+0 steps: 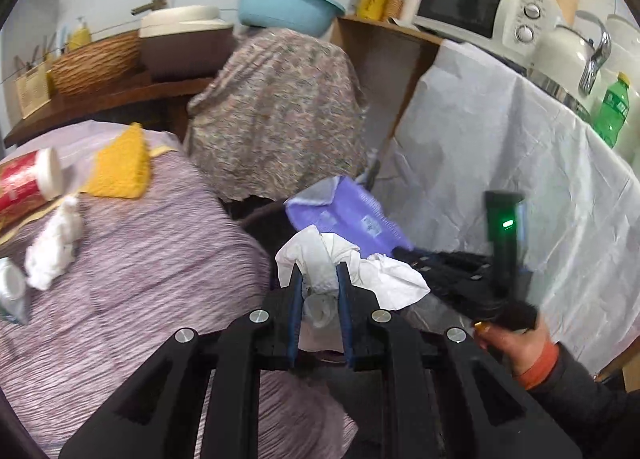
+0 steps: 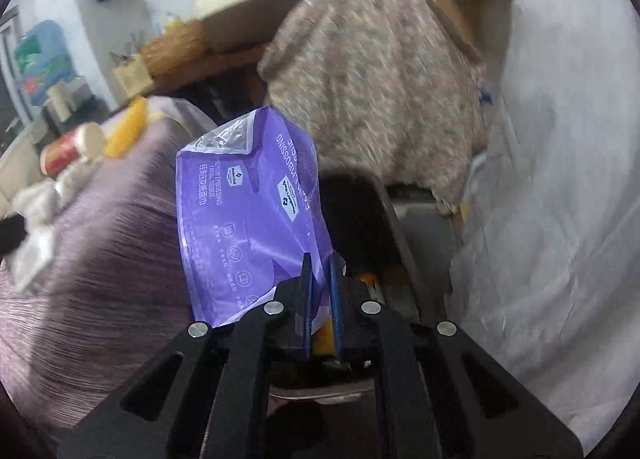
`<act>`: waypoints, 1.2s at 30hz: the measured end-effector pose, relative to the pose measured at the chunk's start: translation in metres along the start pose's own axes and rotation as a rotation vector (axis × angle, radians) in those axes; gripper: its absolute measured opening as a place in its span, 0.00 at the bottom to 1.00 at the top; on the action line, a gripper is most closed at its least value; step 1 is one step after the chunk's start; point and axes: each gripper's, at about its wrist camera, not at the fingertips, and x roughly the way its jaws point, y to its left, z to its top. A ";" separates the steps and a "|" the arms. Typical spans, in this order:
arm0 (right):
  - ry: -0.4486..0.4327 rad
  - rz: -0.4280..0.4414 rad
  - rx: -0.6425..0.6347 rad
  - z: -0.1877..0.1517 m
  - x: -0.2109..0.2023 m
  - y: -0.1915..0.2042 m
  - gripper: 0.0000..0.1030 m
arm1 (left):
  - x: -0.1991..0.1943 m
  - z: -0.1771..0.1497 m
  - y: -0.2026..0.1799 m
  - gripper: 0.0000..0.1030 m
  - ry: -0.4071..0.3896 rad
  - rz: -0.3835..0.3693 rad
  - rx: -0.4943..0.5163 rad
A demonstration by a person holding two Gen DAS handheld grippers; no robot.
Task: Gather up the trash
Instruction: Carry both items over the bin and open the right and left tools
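Left wrist view: the left gripper [image 1: 319, 273] clamps a crumpled white tissue [image 1: 344, 267] beside the purple-clothed table [image 1: 140, 259]; another tissue wad [image 1: 54, 247] lies on that cloth. Right wrist view: the right gripper [image 2: 320, 263] pinches a purple tissue packet [image 2: 248, 215] by its lower edge, held upright above a dark bin [image 2: 360, 211].

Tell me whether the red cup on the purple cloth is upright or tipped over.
Tipped over. The red cup lies on its side on the purple cloth, white lid facing sideways toward the yellow sponge.
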 end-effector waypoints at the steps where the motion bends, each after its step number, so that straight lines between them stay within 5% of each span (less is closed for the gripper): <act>1: 0.016 -0.004 0.013 -0.004 0.009 -0.004 0.09 | 0.005 0.000 -0.003 0.16 0.009 -0.001 0.007; 7: 0.083 -0.036 0.051 -0.023 0.052 -0.016 0.13 | 0.034 -0.001 -0.016 0.16 0.060 0.005 0.031; 11: 0.097 -0.051 0.063 -0.034 0.064 -0.019 0.43 | 0.053 -0.001 -0.022 0.16 0.096 0.003 0.039; 30: -0.042 -0.167 0.114 -0.056 -0.021 -0.060 0.70 | 0.147 0.001 -0.047 0.18 0.277 0.021 0.072; 36: -0.045 -0.180 0.135 -0.062 -0.033 -0.071 0.73 | 0.158 0.002 -0.053 0.46 0.263 0.024 0.065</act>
